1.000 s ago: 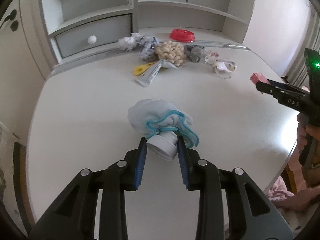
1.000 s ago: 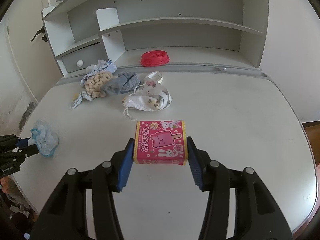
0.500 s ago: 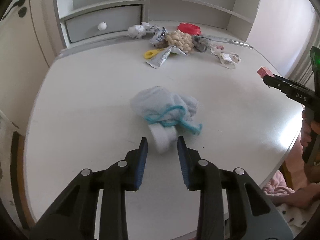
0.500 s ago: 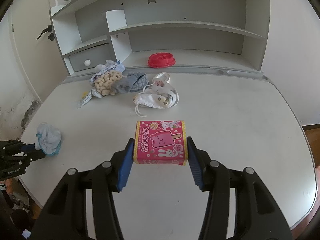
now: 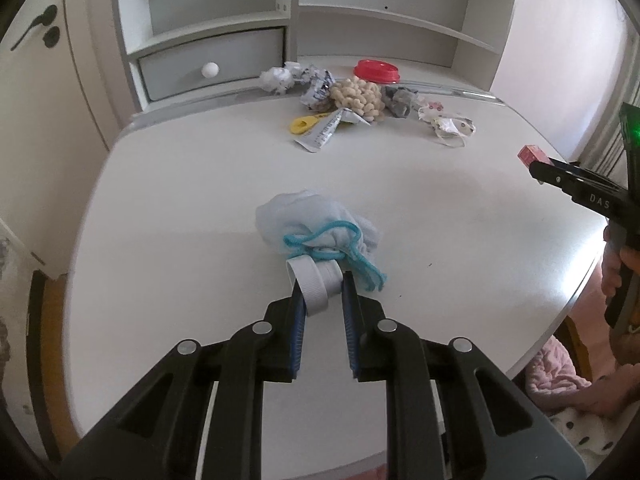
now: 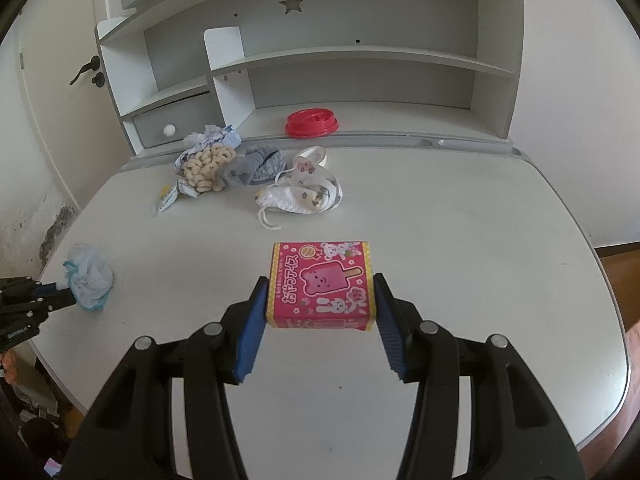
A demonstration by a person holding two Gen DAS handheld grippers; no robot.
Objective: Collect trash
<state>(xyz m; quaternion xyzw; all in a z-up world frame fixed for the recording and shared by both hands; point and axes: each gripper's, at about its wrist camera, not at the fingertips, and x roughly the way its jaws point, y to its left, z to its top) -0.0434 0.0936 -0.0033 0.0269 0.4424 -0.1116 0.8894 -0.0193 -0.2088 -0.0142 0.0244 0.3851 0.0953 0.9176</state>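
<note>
Left wrist view: the left gripper (image 5: 322,280) is being closed right now, and a white ring (image 5: 314,282) is sitting between its blue pads, the left pad touching it, the right pad hard against or just beside it; a full pinch cannot be told. The ring is joined to a pale blue bundle (image 5: 308,216) trimmed with a turquoise cord (image 5: 340,248), which is lying on the white table (image 5: 180,208) just ahead of the fingertips. At the right edge the right gripper (image 5: 534,162) is being seen side on, with a hand (image 5: 618,268) wrapped round its handle.

Right wrist view: a pink box (image 6: 322,284) printed with a bear ice pop is being clamped between the jaws of the right gripper (image 6: 320,296), which are standing about half open with both pads pressed to the box sides. It is being held above the table (image 6: 460,240), near the middle. Far back, a pile of scraps is being shown: crumpled paper (image 6: 212,140), a beige knotted thing (image 6: 206,168), a grey cloth (image 6: 256,166), a printed mask (image 6: 304,192). A red lid (image 6: 312,122) is resting on the shelf unit (image 6: 360,52) behind them. At the left edge the bundle (image 6: 88,276) is being met by the left gripper (image 6: 56,294).
</note>
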